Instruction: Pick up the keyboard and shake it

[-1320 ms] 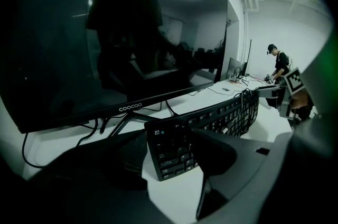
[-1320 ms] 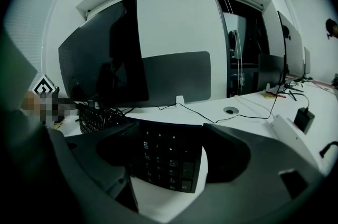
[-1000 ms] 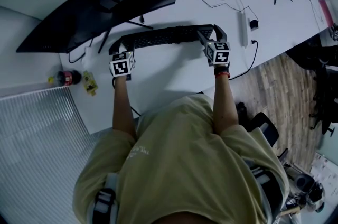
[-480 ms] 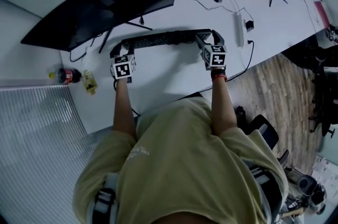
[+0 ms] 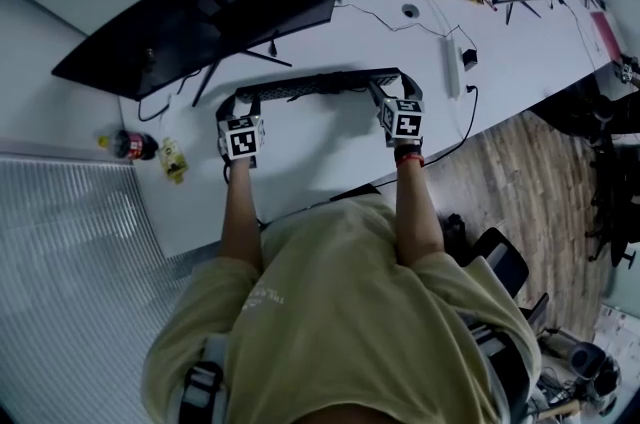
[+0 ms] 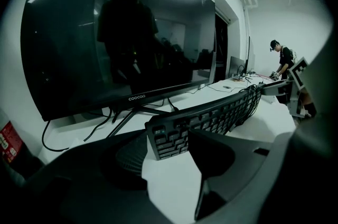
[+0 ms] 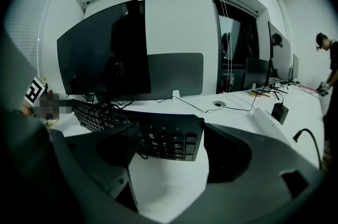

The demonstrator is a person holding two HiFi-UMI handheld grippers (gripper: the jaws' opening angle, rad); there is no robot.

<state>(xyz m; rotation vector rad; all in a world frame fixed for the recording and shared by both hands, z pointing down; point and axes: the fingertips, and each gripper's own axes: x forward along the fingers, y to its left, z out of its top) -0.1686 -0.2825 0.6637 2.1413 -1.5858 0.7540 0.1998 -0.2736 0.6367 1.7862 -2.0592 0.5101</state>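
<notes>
The white worktop [image 5: 330, 157] spreads below me, with the dark monitor [image 5: 200, 12] standing at its back. In front of the monitor the black keyboard [image 5: 310, 84] is tipped with its keys toward me. It spans the gap between my claws. My left claw [image 5: 237, 102], whose jaws have just been closing, grasps the keyboard's left end. My right claw [image 5: 395, 90] grasps the right end.

The keyboard [image 5: 315, 84] ran left to right, nearer than the monitor [image 5: 210, 7] standing on the desk [image 5: 330, 157]. Its ends sat in the left gripper [image 5: 232, 100] and right gripper [image 5: 396, 88]. A bottle [image 5: 130, 145] lay at the left and a power strip [image 5: 449, 64] at the right.
</notes>
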